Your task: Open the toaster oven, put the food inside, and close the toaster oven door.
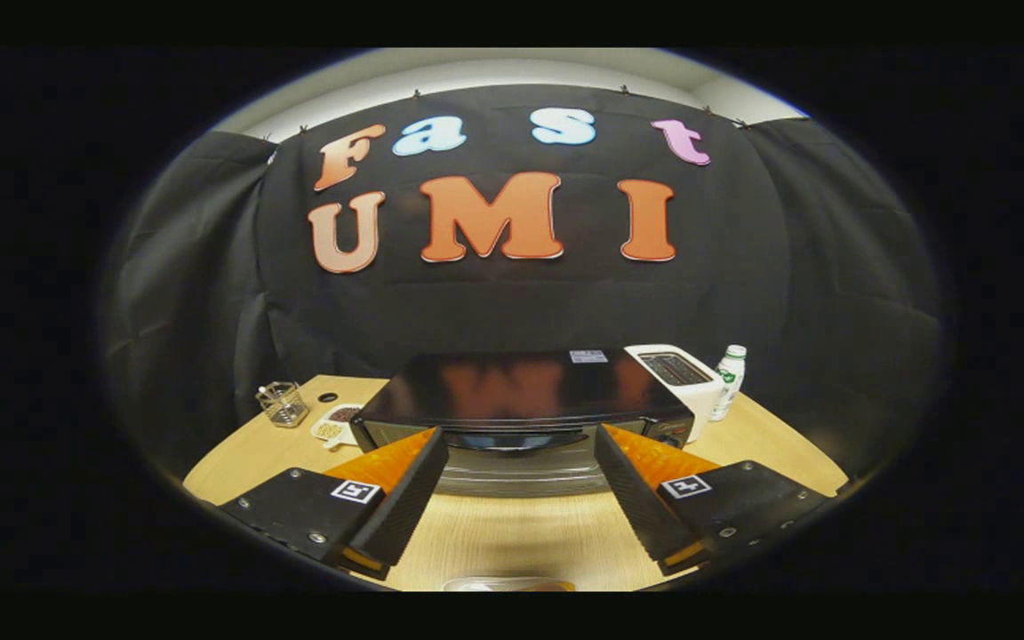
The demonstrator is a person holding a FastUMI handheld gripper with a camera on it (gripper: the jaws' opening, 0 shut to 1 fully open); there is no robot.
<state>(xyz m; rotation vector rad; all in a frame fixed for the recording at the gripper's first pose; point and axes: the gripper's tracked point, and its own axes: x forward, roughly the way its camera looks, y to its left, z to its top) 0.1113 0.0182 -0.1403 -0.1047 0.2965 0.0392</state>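
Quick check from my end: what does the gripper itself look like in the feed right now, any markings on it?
The gripper is a two-finger tool, open, with nothing between its fingers, facing the toaster oven. Each finger is a wedge-shaped block with a ribbed inner pad. Behind each sits a flat plate with small screws and a square black-and-white tag. No cables or sleeve are visible.

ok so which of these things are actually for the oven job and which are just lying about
For the job:
- black toaster oven, door shut, just ahead of the fingers
- gripper, open, holding nothing

Lying about:
- white slot toaster, right of the oven
- white bottle with green label
- clear glass holder, left
- white divided dish of snacks
- wooden table
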